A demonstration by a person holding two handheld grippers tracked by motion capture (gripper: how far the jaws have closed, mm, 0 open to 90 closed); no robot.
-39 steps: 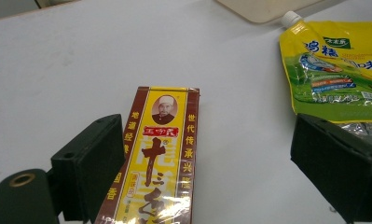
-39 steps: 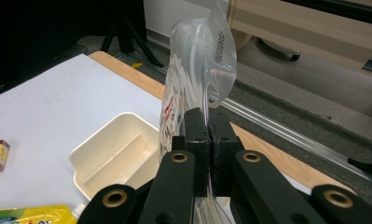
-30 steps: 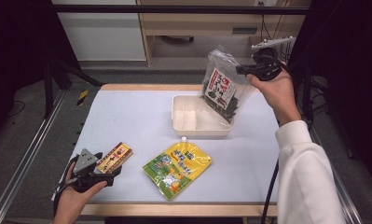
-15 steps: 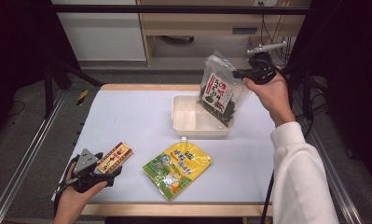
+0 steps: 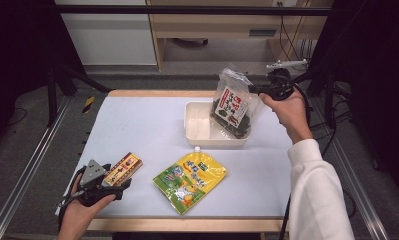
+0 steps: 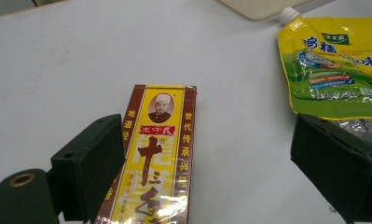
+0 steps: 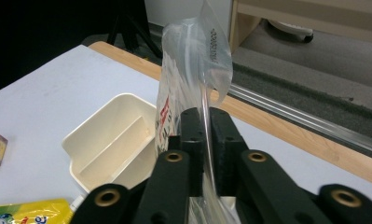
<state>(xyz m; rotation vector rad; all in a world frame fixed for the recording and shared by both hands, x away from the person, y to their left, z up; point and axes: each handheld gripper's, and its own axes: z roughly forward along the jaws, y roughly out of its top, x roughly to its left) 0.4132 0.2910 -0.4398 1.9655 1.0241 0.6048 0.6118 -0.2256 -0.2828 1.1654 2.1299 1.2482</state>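
- The right gripper (image 5: 257,90) pinched the clear bag of dark snack (image 5: 232,107) by its top edge; the bag hung upright, its lower end over the right compartment of the cream tray (image 5: 197,137), perhaps touching it.
- The left gripper (image 6: 211,158) stood wide around the flat spice box (image 6: 153,158), whose long axis ran along the jaws.
- A yellow pouch (image 5: 189,179) lay on the white table (image 5: 137,120); grey floor and a pale cabinet (image 5: 104,37) stood beyond.

The right hand-held gripper (image 7: 204,122) pinches a clear plastic bag (image 7: 193,70) tight between its two black jaws in the middle of the frame. Lower left sits a cream box (image 7: 110,140) with a divider inside, on the white surface (image 7: 39,98).
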